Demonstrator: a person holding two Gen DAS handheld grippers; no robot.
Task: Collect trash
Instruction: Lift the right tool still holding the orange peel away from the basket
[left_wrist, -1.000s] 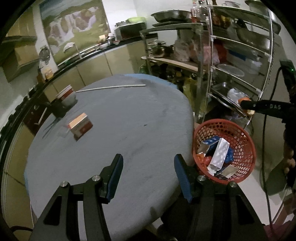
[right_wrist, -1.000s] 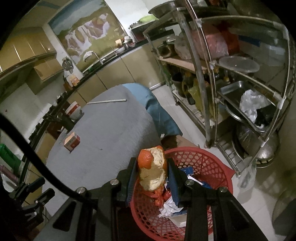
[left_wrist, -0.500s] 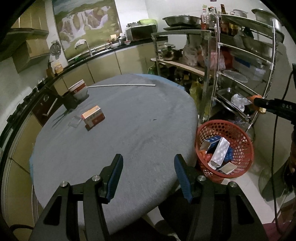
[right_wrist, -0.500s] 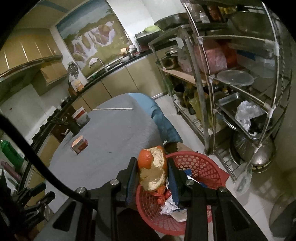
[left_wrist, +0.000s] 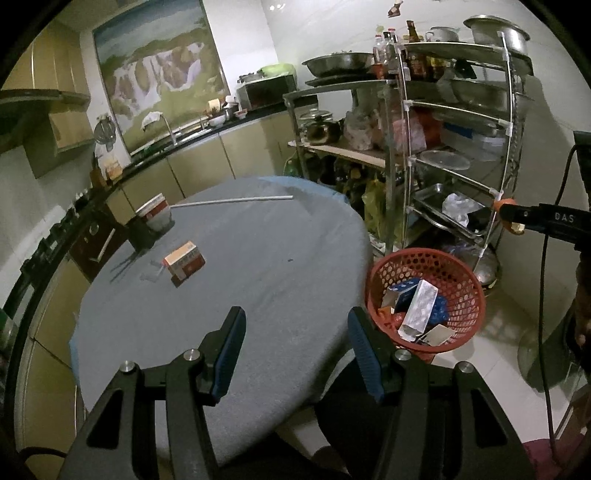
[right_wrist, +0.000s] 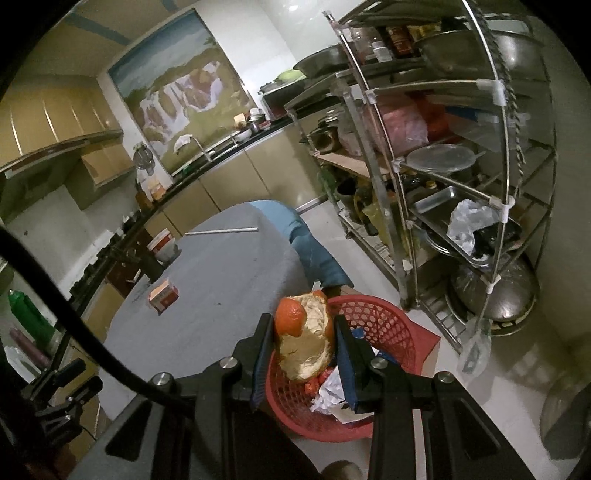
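My right gripper (right_wrist: 303, 325) is shut on an orange peel (right_wrist: 304, 341) and holds it high above the red mesh basket (right_wrist: 391, 325), which stands on the floor beside the round grey table (right_wrist: 221, 295) and holds several pieces of trash. My left gripper (left_wrist: 295, 325) is open and empty above the table's near edge (left_wrist: 258, 295). A small orange-and-white box (left_wrist: 184, 259) lies on the table's left part; it also shows in the right wrist view (right_wrist: 163, 294). The basket shows in the left wrist view (left_wrist: 460, 275), and above it the right gripper's tips (left_wrist: 508, 218).
A paper cup (left_wrist: 155, 214) and a white rod (left_wrist: 236, 200) lie at the table's far side. A metal rack (right_wrist: 443, 166) with pots and trays stands right of the basket. A kitchen counter (left_wrist: 192, 147) runs behind.
Both grippers have risen and pulled back, so the table and basket look smaller. The right gripper still grips the peel; the left stays open.
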